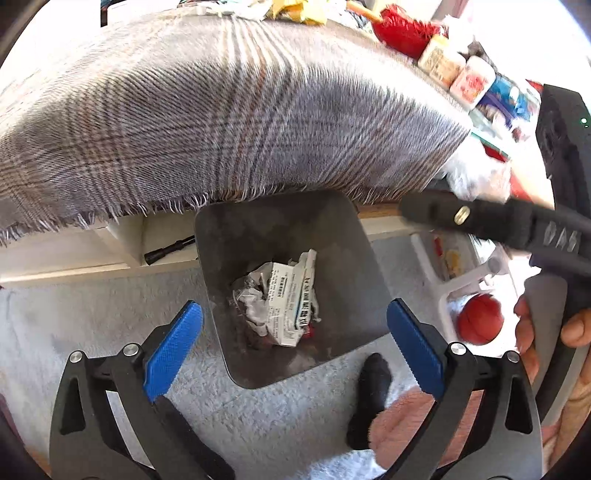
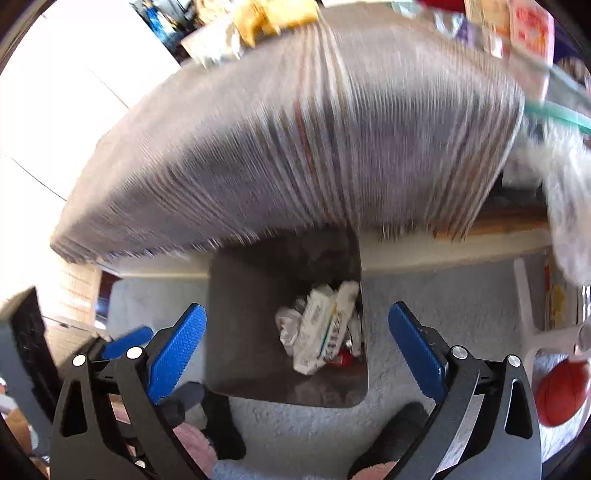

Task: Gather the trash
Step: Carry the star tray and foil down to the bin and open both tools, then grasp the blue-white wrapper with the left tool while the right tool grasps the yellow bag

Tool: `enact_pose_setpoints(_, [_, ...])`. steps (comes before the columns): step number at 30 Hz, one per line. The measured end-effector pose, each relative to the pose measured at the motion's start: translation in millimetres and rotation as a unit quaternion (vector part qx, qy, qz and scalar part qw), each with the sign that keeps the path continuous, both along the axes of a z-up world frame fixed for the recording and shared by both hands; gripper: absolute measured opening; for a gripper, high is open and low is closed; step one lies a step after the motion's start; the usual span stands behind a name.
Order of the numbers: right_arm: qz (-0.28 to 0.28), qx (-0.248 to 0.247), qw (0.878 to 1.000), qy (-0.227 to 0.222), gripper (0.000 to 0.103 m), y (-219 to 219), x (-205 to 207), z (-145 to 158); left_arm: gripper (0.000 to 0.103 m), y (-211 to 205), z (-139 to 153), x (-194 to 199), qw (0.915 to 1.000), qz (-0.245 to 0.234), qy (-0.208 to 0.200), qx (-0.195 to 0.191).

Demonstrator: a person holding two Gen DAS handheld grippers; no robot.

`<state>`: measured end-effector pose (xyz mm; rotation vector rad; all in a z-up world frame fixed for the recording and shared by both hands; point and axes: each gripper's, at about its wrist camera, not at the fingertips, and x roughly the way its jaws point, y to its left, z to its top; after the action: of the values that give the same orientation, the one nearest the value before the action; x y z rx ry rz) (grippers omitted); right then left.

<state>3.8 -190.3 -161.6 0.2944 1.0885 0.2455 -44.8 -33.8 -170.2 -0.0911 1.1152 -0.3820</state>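
A dark grey trash bin (image 1: 236,280) stands on the pale carpet below the table edge, with crumpled paper and printed wrappers (image 1: 284,299) inside. It also shows in the right wrist view (image 2: 243,332) with its trash (image 2: 321,332). My left gripper (image 1: 295,343) is open and empty, hovering above the bin. My right gripper (image 2: 295,343) is open and empty above the bin too; its body shows in the left wrist view (image 1: 517,221). More trash lies on the table top: yellow wrappers (image 1: 295,9) at the far edge.
A grey plaid cloth (image 1: 221,110) covers the table and hangs over its edge. Small boxes and a red brush (image 1: 402,29) crowd the table's right side. An orange ball (image 1: 480,319) sits by a white rack on the carpet. Feet in black socks (image 1: 369,398) stand near the bin.
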Motion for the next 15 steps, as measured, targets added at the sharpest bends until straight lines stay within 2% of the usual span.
enact_pose_setpoints(7, [-0.016,-0.023,0.999,-0.045,0.099,-19.1,30.9,71.8,0.095,24.2,56.8,29.8,0.9992,0.020,-0.034,0.000])
enact_pose_setpoints(11, [-0.020,-0.035,0.997,-0.060,0.099,-24.6,57.4,97.3,0.095,36.9,91.7,66.5,0.9977,0.022,-0.062,0.012])
enact_pose_setpoints(15, [-0.022,-0.029,0.997,-0.066,0.099,-25.6,91.4,113.9,0.095,44.0,117.4,109.1,0.9968,0.028,-0.075,0.006])
